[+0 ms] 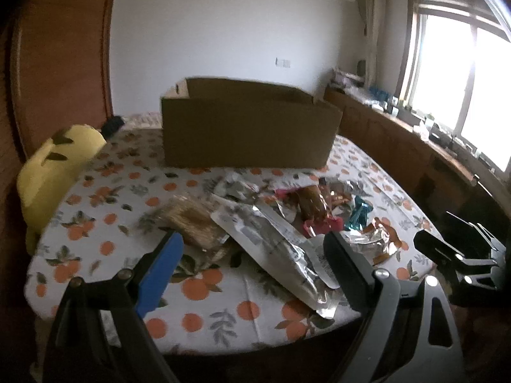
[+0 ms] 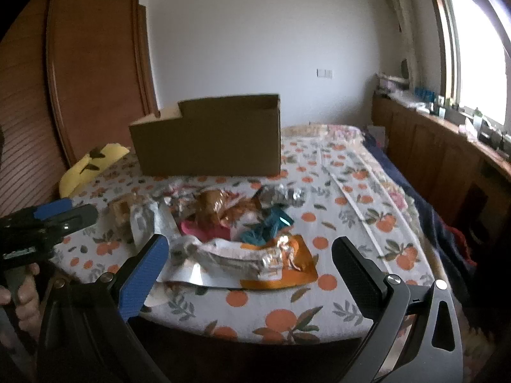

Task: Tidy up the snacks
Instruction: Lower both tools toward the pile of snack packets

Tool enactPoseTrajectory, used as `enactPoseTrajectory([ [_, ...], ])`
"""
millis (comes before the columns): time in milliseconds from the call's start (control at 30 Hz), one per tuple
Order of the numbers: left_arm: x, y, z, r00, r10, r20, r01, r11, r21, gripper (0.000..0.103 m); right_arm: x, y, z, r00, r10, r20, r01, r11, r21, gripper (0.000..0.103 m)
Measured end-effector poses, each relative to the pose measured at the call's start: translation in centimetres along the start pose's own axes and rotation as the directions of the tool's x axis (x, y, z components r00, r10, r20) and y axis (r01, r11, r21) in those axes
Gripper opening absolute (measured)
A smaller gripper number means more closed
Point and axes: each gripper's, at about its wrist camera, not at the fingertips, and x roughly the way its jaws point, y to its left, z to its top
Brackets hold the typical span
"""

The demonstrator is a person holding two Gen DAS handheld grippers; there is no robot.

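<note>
A pile of snack packets lies on the table with the orange-print cloth: a long silver pouch, a brown biscuit pack, a gold-brown wrapper, a pink one and a teal one. An open cardboard box stands behind the pile. My left gripper is open above the silver pouch, holding nothing. My right gripper is open over the near packets, holding nothing.
A yellow plush toy sits at the table's left edge. A wooden door stands at the left. A cluttered wooden counter runs under the window at the right. A bed with a patterned cover lies right of the table.
</note>
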Motion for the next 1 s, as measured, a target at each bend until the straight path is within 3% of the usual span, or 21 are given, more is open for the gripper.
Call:
enactPoseTrajectory([
  [167, 3.3, -0.6, -0.4, 0.996, -0.003, -0.092, 0.001, 1.000, -0.025, 0.091, 1.0, -0.7, -0.7, 0.999, 0.010, -0.037, -0.010, 1.000, 0.008, 0.103],
  [433, 6.9, -1.2, -0.3, 0.982, -0.009, -0.187, 0.001, 0.999, -0.047, 0.091, 3.6, 0.0, -1.7, 0.987, 0.102, -0.126, -0.105, 0.994, -0.017, 0.100],
  [633, 8.6, -1.6, -0.1, 0.976, -0.010, -0.216, 0.000, 0.999, -0.046, 0.091, 5.4, 1.1, -2.2, 0.978, 0.122, -0.166, -0.135, 0.989, -0.066, 0.092],
  [1000, 10.4, -2.6, 0.8, 0.974, 0.049, -0.223, -0.048, 0.999, 0.012, 0.087, 6.7, 0.4, -3.1, 0.972, 0.109, -0.207, -0.123, 0.991, -0.056, 0.092],
])
